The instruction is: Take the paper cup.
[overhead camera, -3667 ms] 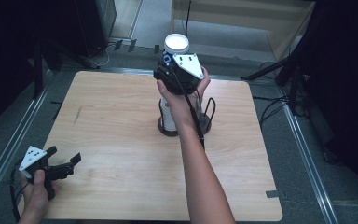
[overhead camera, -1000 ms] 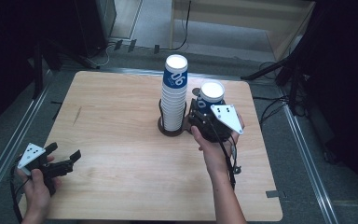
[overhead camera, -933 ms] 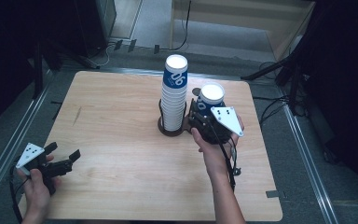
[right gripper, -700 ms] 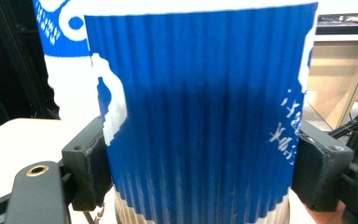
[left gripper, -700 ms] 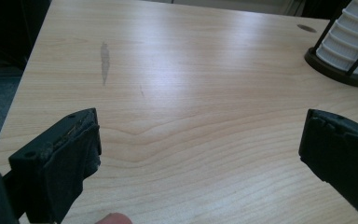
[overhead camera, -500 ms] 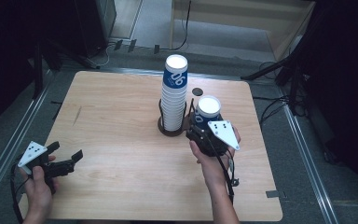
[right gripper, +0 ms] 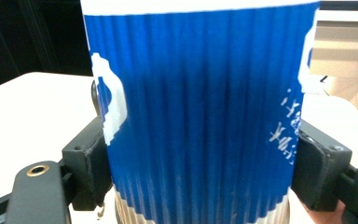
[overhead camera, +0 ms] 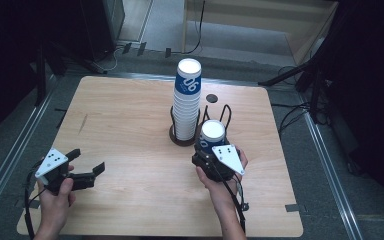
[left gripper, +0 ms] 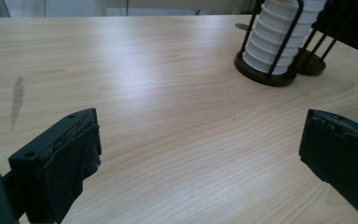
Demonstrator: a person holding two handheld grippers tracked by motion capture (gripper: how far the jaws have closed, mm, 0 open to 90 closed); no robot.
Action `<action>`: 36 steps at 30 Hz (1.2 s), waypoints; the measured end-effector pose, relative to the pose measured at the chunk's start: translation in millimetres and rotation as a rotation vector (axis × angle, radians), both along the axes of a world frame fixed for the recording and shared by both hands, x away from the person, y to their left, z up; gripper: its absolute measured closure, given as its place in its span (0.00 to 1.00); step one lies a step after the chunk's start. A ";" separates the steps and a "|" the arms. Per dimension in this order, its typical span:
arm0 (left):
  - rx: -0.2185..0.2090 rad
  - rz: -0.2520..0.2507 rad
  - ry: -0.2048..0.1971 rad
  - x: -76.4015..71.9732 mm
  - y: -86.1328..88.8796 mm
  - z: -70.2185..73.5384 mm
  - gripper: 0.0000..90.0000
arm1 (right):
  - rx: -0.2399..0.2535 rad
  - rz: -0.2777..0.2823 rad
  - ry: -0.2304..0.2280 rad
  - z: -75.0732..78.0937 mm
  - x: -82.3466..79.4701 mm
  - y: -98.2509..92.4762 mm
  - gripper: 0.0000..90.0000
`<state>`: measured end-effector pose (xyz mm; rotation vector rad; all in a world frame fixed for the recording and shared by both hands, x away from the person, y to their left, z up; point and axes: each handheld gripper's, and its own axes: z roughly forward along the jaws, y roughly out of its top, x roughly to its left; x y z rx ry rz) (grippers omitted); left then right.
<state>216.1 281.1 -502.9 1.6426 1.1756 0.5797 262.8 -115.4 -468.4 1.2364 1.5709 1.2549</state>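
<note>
A tall stack of blue-and-white paper cups (overhead camera: 187, 97) stands in a black wire holder (overhead camera: 182, 135) near the table's middle. My right gripper (overhead camera: 208, 150) is shut on a single blue ribbed cup (overhead camera: 212, 136), held upright just right of the holder and in front of a second, empty wire holder (overhead camera: 219, 114). In the right gripper view the cup (right gripper: 200, 112) sits between both pads (right gripper: 89, 163). My left gripper (overhead camera: 87, 167) hovers over the table's front left, jaws wide open with nothing between them. The left gripper view shows its pads (left gripper: 72, 158) and the stack (left gripper: 279, 39) far ahead.
The wooden table (overhead camera: 130, 125) has a small dark round hole (overhead camera: 211, 98) behind the holders and a faint dark smudge (overhead camera: 82, 123) at the left. Metal rails and cables run along the floor on both sides.
My right gripper has carried the cup toward the near edge and lower, away from the stack's top. My left gripper has shifted a little up and right.
</note>
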 end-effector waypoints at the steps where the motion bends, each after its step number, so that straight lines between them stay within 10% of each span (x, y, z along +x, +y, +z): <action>1: 0.006 -0.007 0.003 0.8 -3.2 -0.1 0.00 | -0.002 0.000 0.002 -1.6 -0.8 0.2 0.22; 17: 0.059 -0.159 0.066 7.4 -38.5 5.6 0.00 | -0.079 0.057 0.020 -26.1 -10.8 22.5 0.22; 36: 0.051 -0.329 0.078 8.3 -78.1 15.8 0.02 | -0.356 0.170 -0.072 -51.6 -34.0 70.4 0.22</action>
